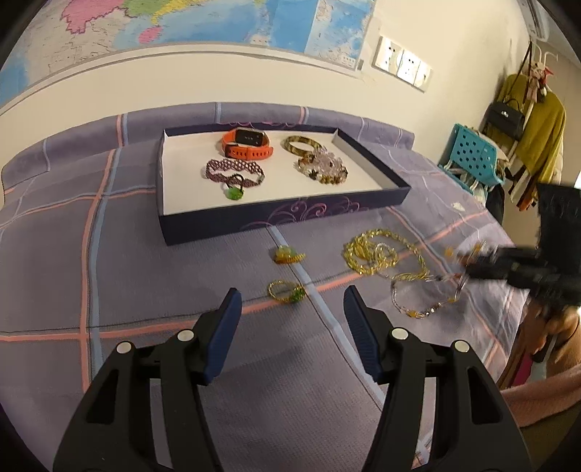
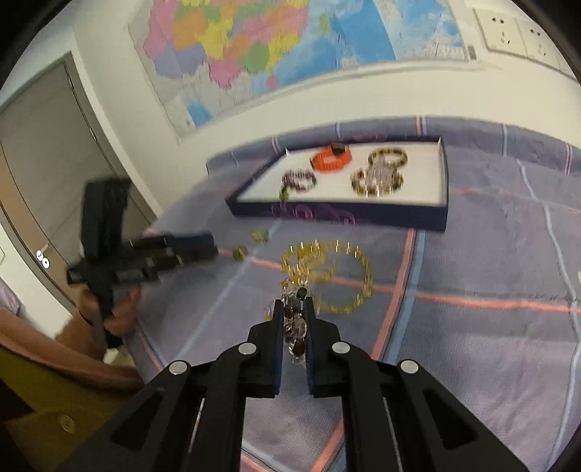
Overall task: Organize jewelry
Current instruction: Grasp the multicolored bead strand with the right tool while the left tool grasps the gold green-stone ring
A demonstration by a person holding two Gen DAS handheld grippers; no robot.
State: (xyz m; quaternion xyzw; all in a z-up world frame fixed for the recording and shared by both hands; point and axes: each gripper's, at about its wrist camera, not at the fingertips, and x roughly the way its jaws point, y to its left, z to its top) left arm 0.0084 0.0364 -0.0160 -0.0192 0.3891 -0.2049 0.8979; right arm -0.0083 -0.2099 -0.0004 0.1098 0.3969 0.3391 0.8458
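Observation:
A dark blue tray (image 1: 283,218) (image 2: 445,174) with a white floor lies on the bed. It holds an orange watch (image 1: 247,143), a purple woven bracelet (image 1: 234,170), a green pendant (image 1: 234,192), a bangle (image 1: 303,144) and beaded bracelets (image 1: 323,167). On the bedspread lie a yellow bead necklace (image 1: 377,254) (image 2: 326,276), a small yellow-green piece (image 1: 287,254) and a gold ring with green beads (image 1: 287,291). My left gripper (image 1: 292,312) is open above the bedspread. My right gripper (image 2: 295,308) (image 1: 468,270) is shut on a clear-and-amber bead bracelet (image 2: 296,326) (image 1: 421,308).
The bed has a purple plaid cover (image 1: 109,254) against a wall with a map (image 1: 218,21). A blue crate (image 1: 472,156) and a coat rack with a black bag (image 1: 508,116) stand at the right. A door (image 2: 43,163) is at the left in the right wrist view.

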